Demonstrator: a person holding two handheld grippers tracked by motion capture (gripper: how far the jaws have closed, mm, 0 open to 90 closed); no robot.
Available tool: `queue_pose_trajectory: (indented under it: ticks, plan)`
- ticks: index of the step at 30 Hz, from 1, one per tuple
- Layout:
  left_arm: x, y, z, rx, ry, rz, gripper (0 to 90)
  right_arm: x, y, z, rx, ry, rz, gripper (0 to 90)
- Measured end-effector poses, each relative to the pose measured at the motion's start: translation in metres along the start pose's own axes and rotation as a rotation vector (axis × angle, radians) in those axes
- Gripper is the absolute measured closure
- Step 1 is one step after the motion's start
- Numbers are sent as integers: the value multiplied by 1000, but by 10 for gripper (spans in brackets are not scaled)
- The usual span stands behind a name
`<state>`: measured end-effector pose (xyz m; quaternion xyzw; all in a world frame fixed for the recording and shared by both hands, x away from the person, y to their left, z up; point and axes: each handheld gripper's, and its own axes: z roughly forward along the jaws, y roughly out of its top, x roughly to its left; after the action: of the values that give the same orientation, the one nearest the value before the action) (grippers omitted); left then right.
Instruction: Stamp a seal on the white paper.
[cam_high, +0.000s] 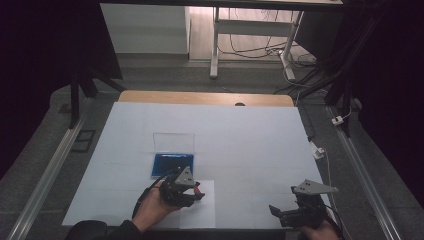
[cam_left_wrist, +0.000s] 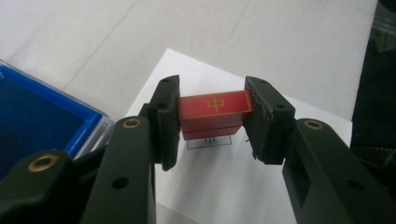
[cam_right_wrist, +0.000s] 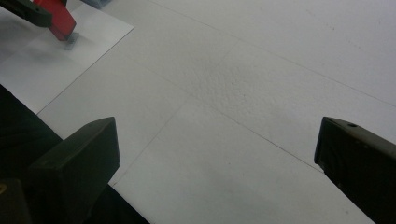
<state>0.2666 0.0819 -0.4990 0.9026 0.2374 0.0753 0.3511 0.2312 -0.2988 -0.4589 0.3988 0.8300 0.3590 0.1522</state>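
A red stamp block (cam_left_wrist: 215, 111) with a gold character on top sits clamped between the jaws of my left gripper (cam_left_wrist: 212, 119). Its lower end rests on or just above a white paper sheet (cam_left_wrist: 219, 182), over a small blue printed outline (cam_left_wrist: 210, 143). In the high view my left gripper (cam_high: 192, 192) is at the near left, just in front of the blue ink pad box (cam_high: 172, 164) with its clear lid (cam_high: 173, 140) raised. My right gripper (cam_right_wrist: 215, 154) stands wide open over bare table, at the near right (cam_high: 282, 214). The red stamp (cam_right_wrist: 60, 17) appears far off in the right gripper view.
The white table cover (cam_high: 240, 135) spreads across the wooden table (cam_high: 205, 97). The paper sheet (cam_high: 202, 210) lies near the front edge. The blue box (cam_left_wrist: 42, 119) is just left of my left gripper. Metal rails (cam_high: 47, 172) run along both sides.
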Motion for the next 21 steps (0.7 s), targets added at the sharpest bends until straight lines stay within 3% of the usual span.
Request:
queue_pose_trajectory:
  ticks: [7, 21]
  plan:
    - [3, 1, -6, -23, -7, -23, 575, 0, 0, 0, 0, 0, -1, 5]
    - [12, 1, -20, -53, 19, -48, 575, 0, 0, 0, -1, 0, -1, 5]
